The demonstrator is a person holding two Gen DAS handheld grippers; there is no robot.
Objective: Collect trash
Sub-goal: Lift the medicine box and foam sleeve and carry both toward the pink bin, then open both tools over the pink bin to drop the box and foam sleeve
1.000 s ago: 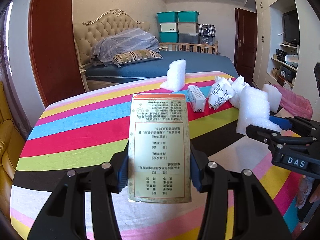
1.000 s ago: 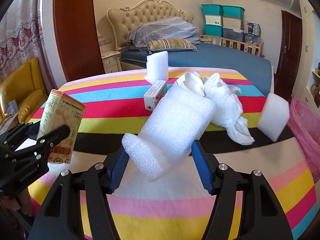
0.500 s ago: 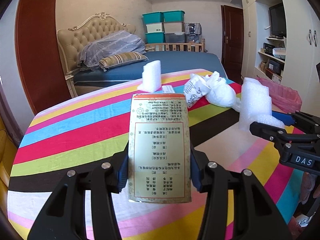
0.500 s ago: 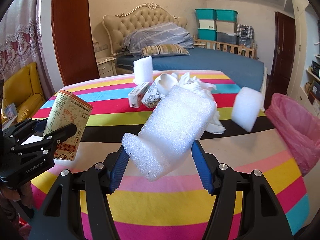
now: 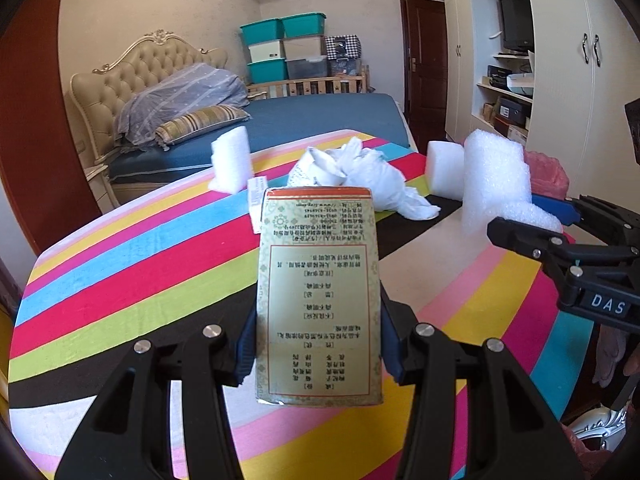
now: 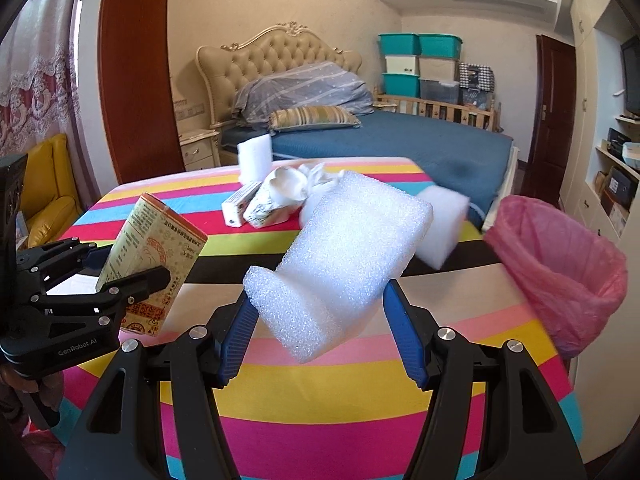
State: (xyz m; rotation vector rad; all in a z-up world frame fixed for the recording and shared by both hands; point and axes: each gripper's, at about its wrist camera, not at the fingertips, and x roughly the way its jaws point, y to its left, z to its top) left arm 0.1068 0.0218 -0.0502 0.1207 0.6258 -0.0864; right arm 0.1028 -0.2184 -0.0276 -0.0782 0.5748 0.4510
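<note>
My left gripper [image 5: 318,344] is shut on a tall beige printed carton [image 5: 318,292] and holds it above the striped table; the carton also shows in the right wrist view [image 6: 154,256]. My right gripper [image 6: 320,316] is shut on a white foam block [image 6: 340,264], which also shows in the left wrist view [image 5: 496,184]. A bin lined with a pink bag [image 6: 560,268] stands past the table's right edge. On the table lie two smaller foam blocks [image 6: 254,158] [image 6: 442,228], a crumpled white bag [image 6: 288,192] and a small white box [image 6: 240,204].
The striped tablecloth [image 6: 320,400] covers the table. A bed [image 6: 380,136] stands behind it, a yellow chair [image 6: 52,196] at the left, white cupboards with shelves [image 5: 560,80] at the right.
Both grippers have swung to the right with their loads still held. The pink bin has come further into the right wrist view and sits closer.
</note>
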